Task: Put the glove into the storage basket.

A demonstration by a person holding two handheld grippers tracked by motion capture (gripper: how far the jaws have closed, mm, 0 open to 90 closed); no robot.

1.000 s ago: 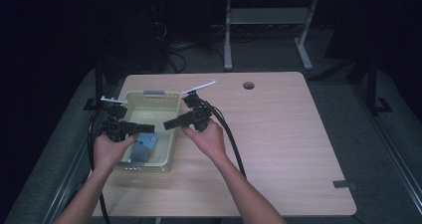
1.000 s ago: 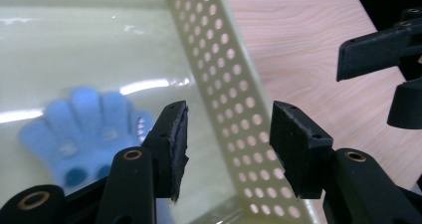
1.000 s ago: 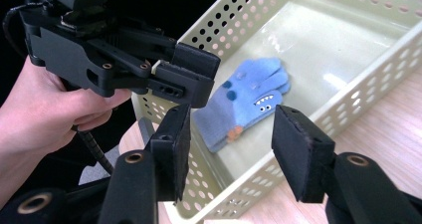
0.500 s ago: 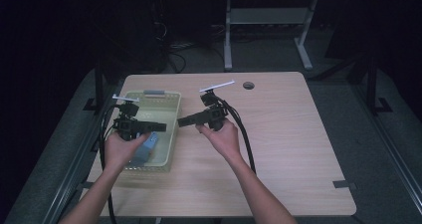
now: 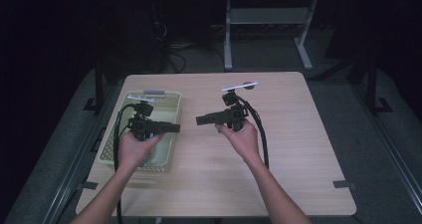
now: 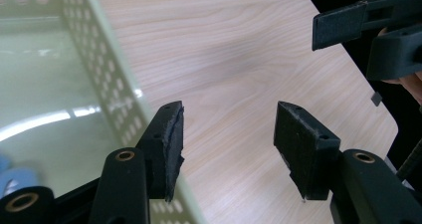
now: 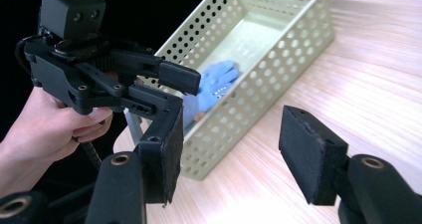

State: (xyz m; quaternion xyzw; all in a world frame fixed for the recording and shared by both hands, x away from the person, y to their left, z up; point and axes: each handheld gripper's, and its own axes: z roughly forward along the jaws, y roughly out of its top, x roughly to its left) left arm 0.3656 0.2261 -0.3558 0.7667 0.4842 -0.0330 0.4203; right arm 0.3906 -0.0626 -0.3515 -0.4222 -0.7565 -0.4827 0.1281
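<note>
A pale green perforated basket [image 5: 175, 109] stands on the left of the wooden table [image 5: 298, 149]. In it lies a blue cloth [image 7: 215, 80], which also shows as a blur [image 6: 15, 176] in the left gripper view. My left gripper [image 5: 175, 128] hovers level over the basket's right wall [image 6: 114, 84] and points right. It is open [image 6: 229, 119], its jaws have just been opening, and nothing is between them. My right gripper [image 5: 199, 120] hangs over bare table right of the basket and points left at it. It is open [image 7: 231, 124], has also just been opening, and is empty.
The two grippers face each other, a short gap apart. The left one [image 7: 181, 92] stands before the basket wall [image 7: 278, 55] in the right gripper view. A round hole [image 5: 247, 84] sits near the table's far edge. Tape [image 5: 343, 184] marks the front right. Dark floor surrounds the table.
Both hands have moved to the right. The right gripper left the basket for bare table, and the left went from the basket's left side to its right wall. Both jaws stand wider.
</note>
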